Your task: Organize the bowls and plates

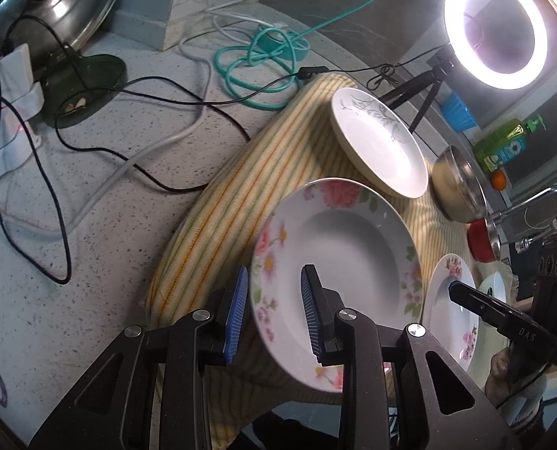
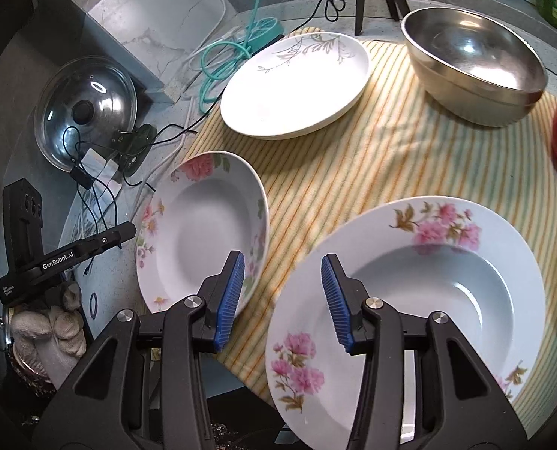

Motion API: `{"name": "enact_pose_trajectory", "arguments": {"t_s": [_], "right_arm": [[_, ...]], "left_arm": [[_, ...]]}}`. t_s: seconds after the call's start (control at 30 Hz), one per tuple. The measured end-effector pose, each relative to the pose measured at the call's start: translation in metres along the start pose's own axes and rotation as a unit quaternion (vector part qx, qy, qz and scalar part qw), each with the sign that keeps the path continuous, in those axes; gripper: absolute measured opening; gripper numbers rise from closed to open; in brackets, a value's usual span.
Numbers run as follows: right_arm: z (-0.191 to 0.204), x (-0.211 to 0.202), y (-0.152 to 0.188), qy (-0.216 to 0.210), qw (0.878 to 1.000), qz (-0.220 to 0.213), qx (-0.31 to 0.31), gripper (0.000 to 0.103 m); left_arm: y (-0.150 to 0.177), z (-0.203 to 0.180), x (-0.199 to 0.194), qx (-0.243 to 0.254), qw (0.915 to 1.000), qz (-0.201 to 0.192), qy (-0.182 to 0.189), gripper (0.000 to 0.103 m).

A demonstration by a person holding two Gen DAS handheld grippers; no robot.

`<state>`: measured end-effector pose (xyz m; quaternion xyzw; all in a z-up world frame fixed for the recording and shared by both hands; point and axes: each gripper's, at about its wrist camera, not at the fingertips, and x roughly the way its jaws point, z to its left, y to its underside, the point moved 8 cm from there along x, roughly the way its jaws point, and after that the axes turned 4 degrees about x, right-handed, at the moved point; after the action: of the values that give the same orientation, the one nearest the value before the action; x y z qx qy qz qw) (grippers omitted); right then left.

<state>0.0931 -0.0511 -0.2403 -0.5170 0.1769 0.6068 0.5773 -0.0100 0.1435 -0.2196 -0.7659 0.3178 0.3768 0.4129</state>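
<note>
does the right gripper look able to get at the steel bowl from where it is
Probably yes. The right gripper is open over the near floral plate, and only bare striped cloth lies between it and the steel bowl.

Floral soup plate (image 2: 203,228): tilted on edge, left of second floral plate (image 2: 409,300), flat on striped cloth (image 2: 353,172). White leaf-print plates (image 2: 297,82), steel bowl (image 2: 473,63): beyond it.

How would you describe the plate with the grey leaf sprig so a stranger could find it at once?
Start at the yellow striped cloth on the speckled counter. At its far side, left of the steel bowl, sits the white plate with a grey leaf sprig. Unlike the two pink-flowered plates, one tilted and one flat, it has no pink.
</note>
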Motion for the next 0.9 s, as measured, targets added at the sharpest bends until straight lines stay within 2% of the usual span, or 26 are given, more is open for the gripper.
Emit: {"name": "enact_pose_trajectory", "arguments": {"t_s": [0.1, 0.27, 0.5, 0.67, 0.9], "right_arm": [[0.001, 0.009, -0.004, -0.002, 1.000, 0.008, 0.003, 0.043], [0.000, 0.019, -0.005, -0.008, 1.000, 0.018, 0.009, 0.031], [0.007, 0.030, -0.008, -0.008, 1.000, 0.025, 0.001, 0.028], [0.014, 0.039, -0.007, -0.012, 0.999, 0.036, -0.008, 0.017], [0.017, 0.045, -0.007, -0.014, 0.999, 0.042, -0.007, 0.015]], "left_arm": [[0.001, 0.005, 0.005, -0.009, 0.9999, 0.007, 0.006, 0.028], [0.003, 0.008, 0.013, -0.017, 0.9995, 0.020, 0.017, 0.025], [0.005, 0.009, 0.021, -0.019, 0.9990, 0.032, 0.024, 0.025], [0.004, 0.009, 0.023, -0.016, 0.9989, 0.034, 0.027, 0.020], [0.003, 0.007, 0.024, -0.012, 0.9987, 0.037, 0.034, 0.020]]}}
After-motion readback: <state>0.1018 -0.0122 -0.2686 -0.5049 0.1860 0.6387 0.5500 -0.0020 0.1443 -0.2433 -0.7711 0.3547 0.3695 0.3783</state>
